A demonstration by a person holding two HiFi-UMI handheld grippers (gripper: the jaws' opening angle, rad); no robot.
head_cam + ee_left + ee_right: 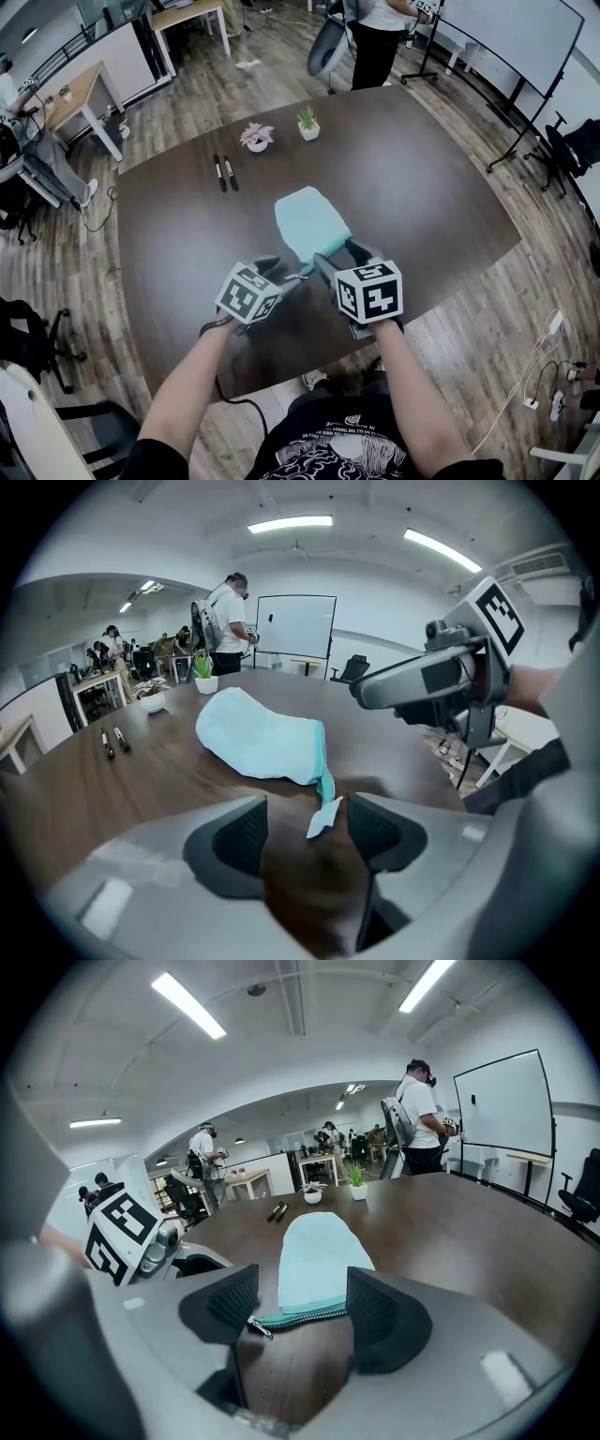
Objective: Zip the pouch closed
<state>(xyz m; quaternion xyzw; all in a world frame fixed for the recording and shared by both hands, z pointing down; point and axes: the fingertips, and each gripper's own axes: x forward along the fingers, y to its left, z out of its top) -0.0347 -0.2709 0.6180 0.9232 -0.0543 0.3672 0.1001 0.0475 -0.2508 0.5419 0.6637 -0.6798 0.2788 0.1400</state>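
Pouch (311, 225) of pale blue cloth lies flat on the dark brown table (422, 187), close in front of the person. Its long axis runs away from them, the rounded closed end pointing toward the far side and the zipper (302, 1314) edge facing the near side. That teal zipper edge lies crosswise, with its metal pull (259, 1327) at the left end as the right gripper view shows it. The right gripper (345, 255) stands over this edge with its jaws well apart, one on each side. The zipper band spans the gap between the pads, the pull lies just beside the left pad, and nothing is clamped. The left gripper (281, 272) sits just beside it at the pouch's near left corner, jaws also apart. A small pale tab (326, 817) at the end of the zipper stands between them, close to the right-hand pad, and they do not grip it. Both grippers point down toward the tabletop. Farther off on the table lie two markers (225, 172) side by side to the left, and beyond the pouch's rounded end stand two small potted plants (257, 137). Past the table's far edge a person (375, 37) stands near a whiteboard (516, 33).
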